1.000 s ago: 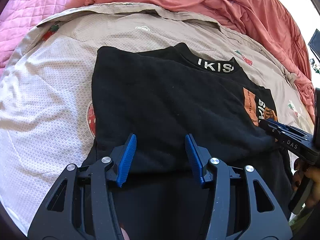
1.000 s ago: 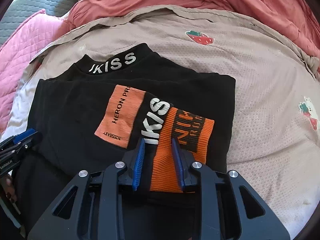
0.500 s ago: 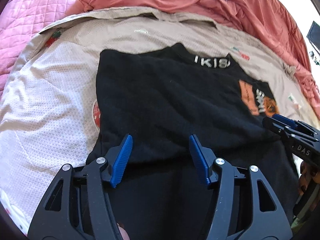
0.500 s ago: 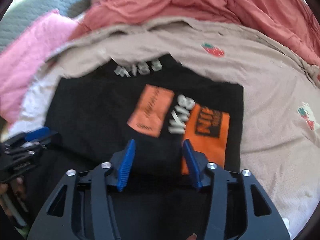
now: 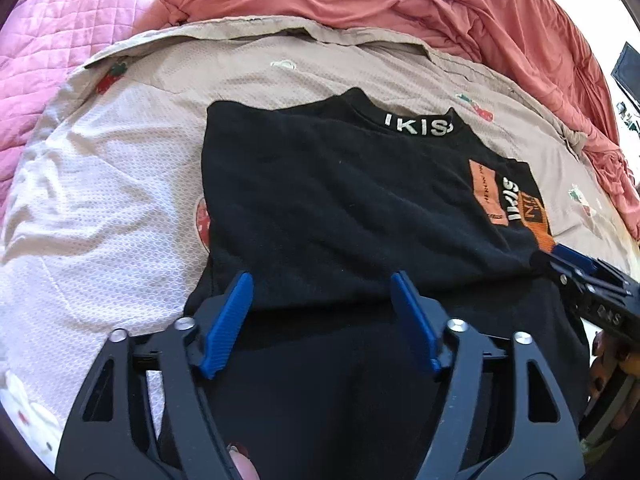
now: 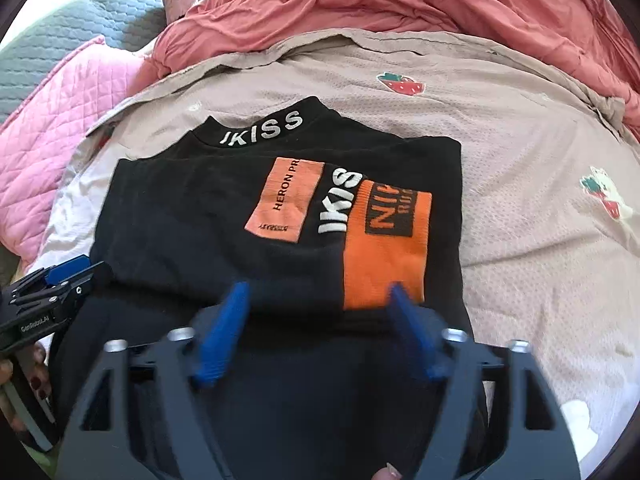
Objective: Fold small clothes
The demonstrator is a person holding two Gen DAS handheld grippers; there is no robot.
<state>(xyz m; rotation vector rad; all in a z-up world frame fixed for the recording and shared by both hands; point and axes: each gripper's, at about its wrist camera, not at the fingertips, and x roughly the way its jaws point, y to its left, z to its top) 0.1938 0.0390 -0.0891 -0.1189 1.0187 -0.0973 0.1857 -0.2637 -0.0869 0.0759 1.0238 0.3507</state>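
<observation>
A black top (image 5: 328, 200) (image 6: 208, 216) with an "IKISS" collar and orange patches (image 6: 384, 248) lies partly folded on the bed, its lower part doubled up over the chest. My left gripper (image 5: 322, 280) hovers over the folded edge on the left side, its jaws opening, with no cloth between its blue pads. My right gripper (image 6: 318, 292) hangs over the same edge by the orange sleeve, its jaws also opening and holding nothing. Each gripper shows at the other view's side edge: the right gripper (image 5: 580, 276), the left gripper (image 6: 60, 280).
The top rests on a beige mesh sheet (image 5: 112, 184) (image 6: 520, 152) printed with strawberries. A pink quilt (image 5: 60, 40) lies at the back left and a rumpled red blanket (image 6: 440, 0) along the back and right. Hands grip both handles.
Both grippers have opened wider and drawn back a little from the fold. The right one has let go of the orange sleeve edge, which now lies flat.
</observation>
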